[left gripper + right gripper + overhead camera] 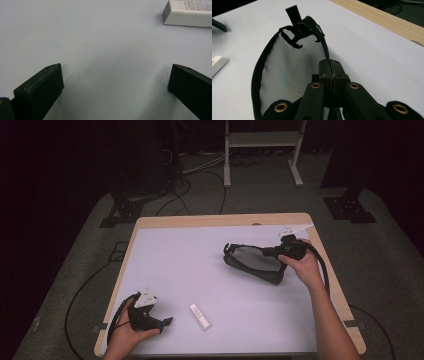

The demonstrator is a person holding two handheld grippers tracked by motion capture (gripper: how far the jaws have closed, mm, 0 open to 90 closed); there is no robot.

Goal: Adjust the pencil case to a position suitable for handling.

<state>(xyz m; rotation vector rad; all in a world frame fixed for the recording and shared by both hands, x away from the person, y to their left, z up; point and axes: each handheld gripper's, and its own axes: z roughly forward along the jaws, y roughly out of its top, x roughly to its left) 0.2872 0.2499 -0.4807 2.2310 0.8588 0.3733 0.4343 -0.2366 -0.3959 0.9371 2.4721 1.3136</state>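
A person is sitting at a table (pixel 150 221) covered with a pale sheet, holding a two-jaw gripper in each hand. The right gripper (pixel 278 251) is reaching over the far right part of the sheet, and its jaws are pressing together on the zipper edge of a black mesh pouch (pixel 255 262). In the right gripper view, the pouch (pixel 287 72) is lying open in front of the jaws, its see-through mesh sagging toward the sheet and a short black strap standing up at its far end. The right gripper (pixel 332 71) is pinching the zipper edge at the near end of the pouch. The left gripper (pixel 167 321) is resting near the front left corner of the table, with its jaws standing wide apart and nothing between them. A small white eraser (pixel 200 316) is lying just beside it, near the front middle of the sheet and well apart from the pouch. In the left gripper view, the left gripper (pixel 116 82) is pointing across the bare sheet, with the eraser (pixel 187 13) lying at the upper right.
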